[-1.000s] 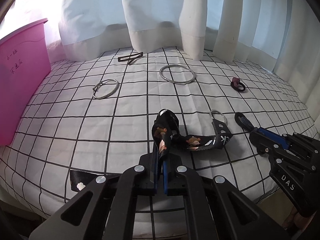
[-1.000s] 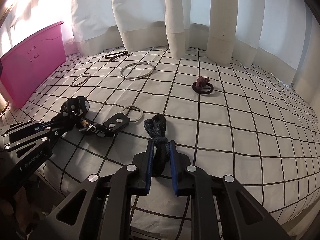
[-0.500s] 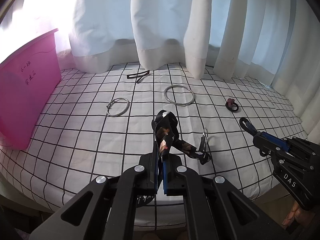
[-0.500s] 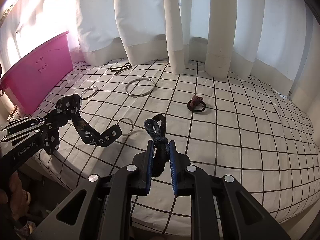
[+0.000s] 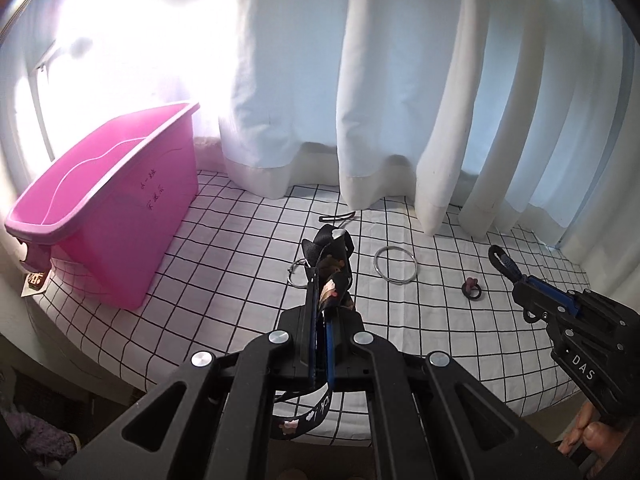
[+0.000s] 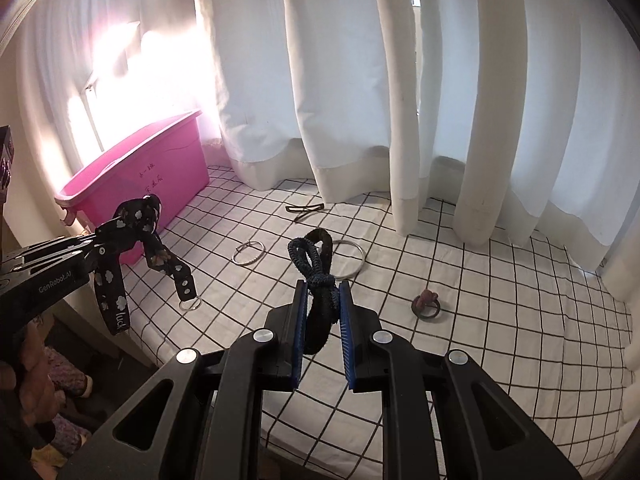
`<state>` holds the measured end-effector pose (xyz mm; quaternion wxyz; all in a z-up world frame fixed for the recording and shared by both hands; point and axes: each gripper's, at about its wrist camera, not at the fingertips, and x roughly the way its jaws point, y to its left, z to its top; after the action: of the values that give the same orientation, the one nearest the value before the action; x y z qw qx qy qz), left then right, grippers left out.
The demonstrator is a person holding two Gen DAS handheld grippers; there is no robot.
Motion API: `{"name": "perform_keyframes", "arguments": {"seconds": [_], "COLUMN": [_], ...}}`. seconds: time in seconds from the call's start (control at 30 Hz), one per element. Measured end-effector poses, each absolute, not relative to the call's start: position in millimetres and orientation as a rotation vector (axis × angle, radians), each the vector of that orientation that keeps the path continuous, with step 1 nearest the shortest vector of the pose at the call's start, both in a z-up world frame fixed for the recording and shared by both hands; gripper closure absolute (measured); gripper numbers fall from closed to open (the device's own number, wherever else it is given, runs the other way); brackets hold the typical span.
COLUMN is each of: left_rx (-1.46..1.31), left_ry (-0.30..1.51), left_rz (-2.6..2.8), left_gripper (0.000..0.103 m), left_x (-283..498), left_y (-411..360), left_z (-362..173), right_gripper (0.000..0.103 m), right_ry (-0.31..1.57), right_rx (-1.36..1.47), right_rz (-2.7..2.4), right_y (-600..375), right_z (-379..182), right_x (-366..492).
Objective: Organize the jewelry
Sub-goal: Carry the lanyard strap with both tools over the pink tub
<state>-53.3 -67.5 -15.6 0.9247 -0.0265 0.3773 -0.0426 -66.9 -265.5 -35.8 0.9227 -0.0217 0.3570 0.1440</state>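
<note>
The open pink plastic bin (image 5: 108,216) stood at the checked bed's (image 6: 500,320) left end, probably the destination. The left gripper (image 5: 320,308) clenched a black flower-print strap (image 6: 120,248) aloft; the right gripper (image 6: 323,304) pinched a dark braided cord loop (image 6: 316,276).

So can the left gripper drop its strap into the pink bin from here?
Probably yes: the left gripper is lifted, shut on the strap, and the pink bin stands open with nothing between.
</note>
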Motion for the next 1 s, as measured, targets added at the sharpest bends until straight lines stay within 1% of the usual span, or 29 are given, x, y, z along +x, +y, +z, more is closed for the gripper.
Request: {"name": "perform_keyframes", "arguments": {"seconds": [0.2,0.33,0.57,0.7,0.83,1.0], "left_rx": [-0.088,-0.084,-0.083,-0.076,-0.101,-0.122], "left_ry": [0.730,0.669,0.566,0.505,0.505,0.580], "left_rz": [0.001,0.041,0.063,0.089,0.114,0.130], "left_gripper": [0.099,0.099,0.099,0.099,0.099,0.099], "left_x": [-56.3,-48.5,-11.6,14.4,43.2,73.3], "left_y": [-30.7,-0.6,68.7,115.6,162.4,210.2], "left_z": [22.7,55.0,110.4,135.4,137.8,109.7], "right_gripper": [0.088,0.088,0.088,0.088,0.088,0.088], "right_ry": [0.685,0.628,0.526,0.490,0.507,0.588], "right_rx": [-0.040,-0.046,0.004,0.013,0.010,-0.030], "right_rz": [0.423,0.498,0.603,0.638,0.675,0.714], "right_y": [-227.9,-191.3,-113.1,-66.0,-13.7,48.0], "right_z": [2.3,31.0,81.6,100.4,101.2,81.7], "right_x": [-40.6,-19.3,26.6,57.3,86.4,118.5]}}
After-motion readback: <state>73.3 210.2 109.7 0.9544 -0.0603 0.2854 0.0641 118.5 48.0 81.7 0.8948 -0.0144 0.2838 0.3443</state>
